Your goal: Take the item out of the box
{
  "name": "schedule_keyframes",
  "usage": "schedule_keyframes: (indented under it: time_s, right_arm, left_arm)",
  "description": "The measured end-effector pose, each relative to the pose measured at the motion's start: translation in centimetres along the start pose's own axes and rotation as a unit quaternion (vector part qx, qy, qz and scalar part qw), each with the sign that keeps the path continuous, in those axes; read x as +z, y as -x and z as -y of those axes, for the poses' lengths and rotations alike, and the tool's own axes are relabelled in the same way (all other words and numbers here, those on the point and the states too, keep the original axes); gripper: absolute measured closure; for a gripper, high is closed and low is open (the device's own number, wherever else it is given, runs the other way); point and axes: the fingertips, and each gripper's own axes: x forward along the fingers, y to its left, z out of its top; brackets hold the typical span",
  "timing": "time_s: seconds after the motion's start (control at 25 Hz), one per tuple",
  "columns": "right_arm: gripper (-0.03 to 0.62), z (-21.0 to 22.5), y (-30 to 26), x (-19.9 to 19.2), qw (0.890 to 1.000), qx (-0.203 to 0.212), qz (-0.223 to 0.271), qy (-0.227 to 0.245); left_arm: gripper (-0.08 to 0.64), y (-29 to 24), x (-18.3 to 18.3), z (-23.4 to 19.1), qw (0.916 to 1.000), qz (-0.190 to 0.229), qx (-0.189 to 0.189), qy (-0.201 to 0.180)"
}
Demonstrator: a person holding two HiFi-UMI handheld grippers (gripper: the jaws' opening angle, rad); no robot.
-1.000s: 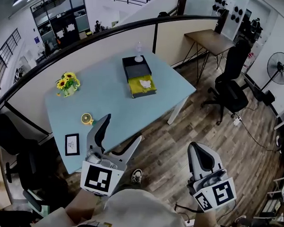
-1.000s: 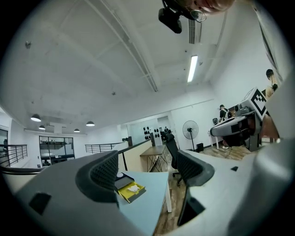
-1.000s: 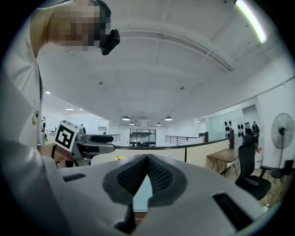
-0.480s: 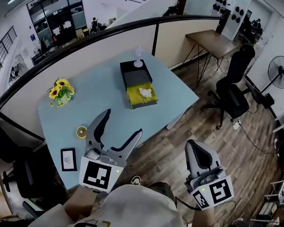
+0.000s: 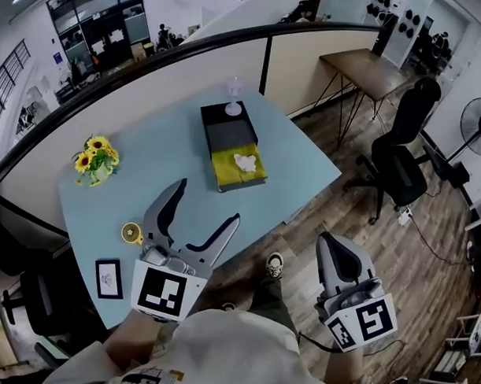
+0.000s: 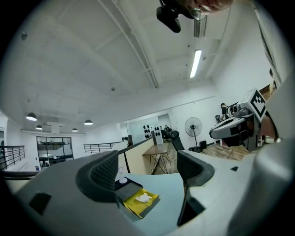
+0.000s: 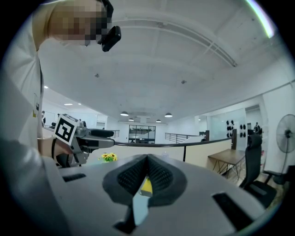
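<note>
Left tongs [image 5: 205, 203] are held wide apart with nothing between them, raised over the near edge of the desk [image 5: 158, 173]. In the left gripper view the box [image 6: 134, 202] is framed in the gap of the tongs [image 6: 146, 171], well ahead. Right tongs [image 5: 338, 258] are pressed together and empty, held off the desk over the wooden floor at about 4 o'clock of the left tongs; the shut state is confirmed in the right gripper view [image 7: 147, 174].

The box [image 5: 232, 148] is seen open on the desk at about 1 o'clock of the left tongs, well apart from both. Its black half lies at the far side and its yellow-lined half nearer. The item, a small white thing [image 5: 245, 161], is lying on the yellow lining, untouched; what it is cannot be told.

The step is judged as the approach: nothing is grasped yet. Next, an open pair of tongs needs to be carried forward to the yellow half, lowered around the white item and closed on it, with the box wall avoided.

Also noted on the desk: sunflowers [image 5: 94, 154] at 10 o'clock, a small yellow round object [image 5: 131, 233] and a framed picture [image 5: 107, 278] at 8 o'clock
</note>
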Motion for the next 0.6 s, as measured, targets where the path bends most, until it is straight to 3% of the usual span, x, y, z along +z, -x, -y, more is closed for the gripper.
schedule_keyframes:
  time_s: [0.36,0.6]
  right_arm:
    - [0.589,8.1,-6.9,-1.0,0.999,0.046,-0.009,-0.010]
    - [0.589,14.5,-12.7,-0.5,0.994,0.108,-0.015,-0.008]
  left_arm:
    - [0.175,-8.8,-0.8,-1.2,0.9990,-0.026,0.035,-0.007]
    - [0.175,-15.4,-0.9,-2.3,0.9943,-0.052,0.093,-0.006]
